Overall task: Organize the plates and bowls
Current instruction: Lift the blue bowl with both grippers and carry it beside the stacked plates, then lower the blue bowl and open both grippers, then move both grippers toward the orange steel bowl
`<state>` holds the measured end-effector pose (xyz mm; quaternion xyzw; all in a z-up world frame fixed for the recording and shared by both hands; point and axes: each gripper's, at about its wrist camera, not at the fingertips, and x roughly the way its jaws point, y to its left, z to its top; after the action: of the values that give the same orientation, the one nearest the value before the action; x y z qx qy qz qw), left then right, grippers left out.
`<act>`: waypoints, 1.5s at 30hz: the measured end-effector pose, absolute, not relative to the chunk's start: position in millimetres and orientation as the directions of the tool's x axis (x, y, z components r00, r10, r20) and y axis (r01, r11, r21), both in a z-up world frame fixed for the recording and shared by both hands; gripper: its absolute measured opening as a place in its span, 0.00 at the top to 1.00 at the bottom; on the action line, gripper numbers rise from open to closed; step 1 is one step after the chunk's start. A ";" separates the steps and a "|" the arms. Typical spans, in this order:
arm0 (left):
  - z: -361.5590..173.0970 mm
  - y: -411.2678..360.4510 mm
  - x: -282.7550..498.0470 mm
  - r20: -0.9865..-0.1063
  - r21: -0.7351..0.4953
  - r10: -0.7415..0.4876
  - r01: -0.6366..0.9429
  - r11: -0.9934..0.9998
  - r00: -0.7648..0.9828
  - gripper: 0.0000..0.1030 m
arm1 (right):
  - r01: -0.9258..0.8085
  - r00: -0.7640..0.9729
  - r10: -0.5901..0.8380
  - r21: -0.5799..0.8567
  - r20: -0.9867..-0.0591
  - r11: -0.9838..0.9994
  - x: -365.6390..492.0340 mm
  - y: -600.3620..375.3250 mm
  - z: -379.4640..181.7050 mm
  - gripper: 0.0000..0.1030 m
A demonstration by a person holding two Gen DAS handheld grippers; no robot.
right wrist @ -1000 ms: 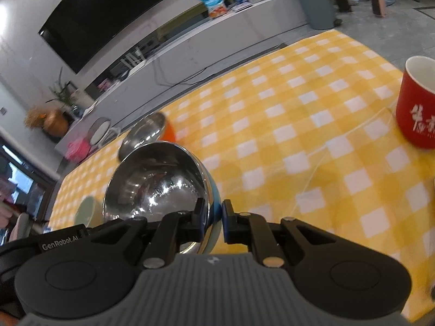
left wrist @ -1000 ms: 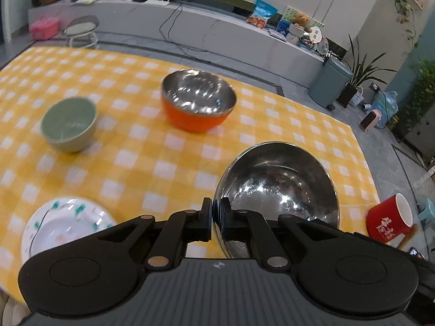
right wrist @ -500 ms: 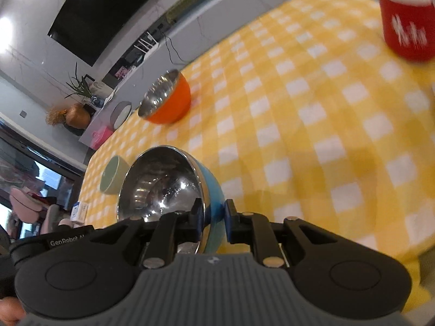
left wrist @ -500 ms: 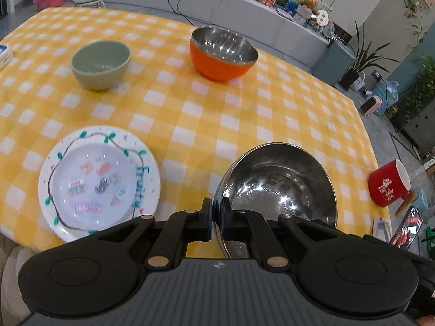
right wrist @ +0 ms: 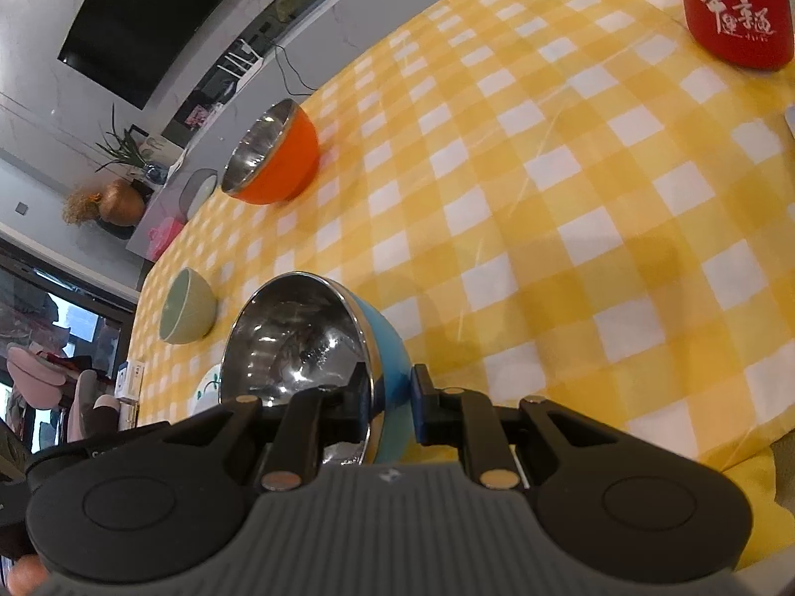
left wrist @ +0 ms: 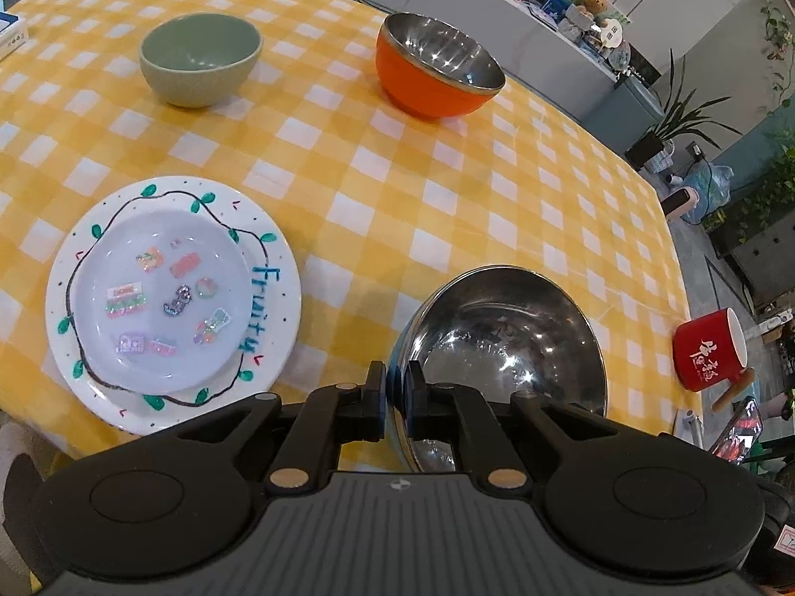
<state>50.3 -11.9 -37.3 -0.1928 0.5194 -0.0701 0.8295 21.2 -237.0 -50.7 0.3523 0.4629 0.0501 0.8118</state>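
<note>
A steel bowl with a blue outside (left wrist: 502,342) (right wrist: 293,342) sits low over the yellow checked table (left wrist: 422,208), near its front edge. My left gripper (left wrist: 396,397) pinches the bowl's near rim; its jaws are starting to open with the rim still between them. My right gripper (right wrist: 391,392) is shut on the rim, one pad inside and one on the blue wall. An orange steel bowl (left wrist: 427,84) (right wrist: 283,159) and a green bowl (left wrist: 198,64) (right wrist: 186,313) stand farther back. At front left a small clear plate (left wrist: 159,298) lies on a white painted plate (left wrist: 280,273).
A red mug (left wrist: 705,352) (right wrist: 735,10) stands at the table's right edge, with a phone (left wrist: 740,429) beside it. A long grey counter and potted plants lie beyond the table. Bare cloth stretches between the held bowl and the orange bowl.
Both grippers have come down and toward the table's front edge with the blue bowl. The stacked plates have come fully into the left wrist view.
</note>
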 end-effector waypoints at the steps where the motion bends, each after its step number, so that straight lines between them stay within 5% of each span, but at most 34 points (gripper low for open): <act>1: -37.5 -11.4 51.6 -0.834 -0.397 -0.321 -0.085 0.914 0.449 0.92 | 0.248 0.566 0.408 0.620 -0.716 0.744 22.0 -237.5 -51.0 0.85; 14: -39.5 -17.6 58.7 -0.828 -0.371 -0.309 -0.043 0.928 0.469 0.89 | 0.252 0.584 0.390 0.616 -0.712 0.746 29.4 -236.7 -52.6 0.83; 17: -37.7 -18.7 59.4 -0.825 -0.354 -0.295 -0.035 0.935 0.481 0.77 | 0.238 0.593 0.383 0.608 -0.708 0.757 29.3 -234.8 -50.3 0.82; 21: -35.1 -18.7 58.5 -0.820 -0.343 -0.294 -0.012 0.939 0.492 0.58 | 0.225 0.613 0.373 0.606 -0.696 0.763 28.7 -234.6 -48.0 0.62; 28: -15.8 -17.1 51.9 -0.780 -0.301 -0.271 0.041 0.953 0.564 0.49 | 0.194 0.674 0.319 0.577 -0.666 0.794 21.8 -232.0 -36.1 0.50; 45: 19.1 22.2 67.4 -0.732 -0.251 -0.240 0.076 0.965 0.638 0.47 | 0.107 0.772 0.223 0.467 -0.595 0.878 36.6 -195.5 5.1 0.43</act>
<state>67.4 22.2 19.1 -0.0985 0.4165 -0.0881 0.8995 36.6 -195.5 5.1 0.2454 0.3360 0.0319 0.9088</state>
